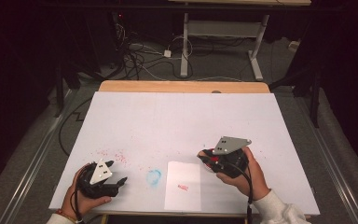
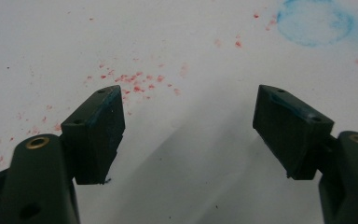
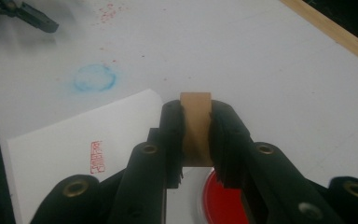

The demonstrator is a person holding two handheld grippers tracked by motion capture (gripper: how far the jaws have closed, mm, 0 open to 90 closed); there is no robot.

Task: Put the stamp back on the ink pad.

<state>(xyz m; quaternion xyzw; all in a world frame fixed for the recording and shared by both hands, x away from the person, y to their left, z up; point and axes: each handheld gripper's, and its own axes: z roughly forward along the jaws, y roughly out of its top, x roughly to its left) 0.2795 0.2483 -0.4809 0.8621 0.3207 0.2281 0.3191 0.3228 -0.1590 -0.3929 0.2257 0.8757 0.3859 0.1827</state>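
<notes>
Two jaws of your right gripper [image 3: 196, 140] were clenched on a stamp [image 3: 196, 126], a tan wooden block standing upright between the pads with its top poking out above them. Under the jaws sat the ink pad [image 3: 219, 200], a round red dish, directly below the stamp; whether the stamp's foot touched the ink you could not tell from the right gripper view. In the high view your right gripper [image 1: 214, 161] was just right of the paper [image 1: 182, 186], with the red of the ink pad [image 1: 207, 162] showing under its nose and your right hand [image 1: 242, 172] wrapped round the body.

The paper lay flat near the front edge of the table [image 1: 182, 116], and it already bore one small red print [image 1: 182, 187] toward its lower middle. The same print [image 3: 96, 157] showed left of your jaws in the right gripper view, a narrow red rectangle on the sheet [image 3: 74, 154].

Your left gripper [image 2: 189, 126] stood released, jaws wide apart with nothing between them, pads stained blue along their edges. It hovered low over the bare white top, where red specks [image 2: 135, 81] were scattered ahead of it and a blue smudge [image 2: 314, 21] lay off to one side. In the high view your left gripper [image 1: 114, 175] was at the front left corner, held in your left hand [image 1: 81, 193], with the blue smudge [image 1: 154, 177] between it and the paper.
</notes>
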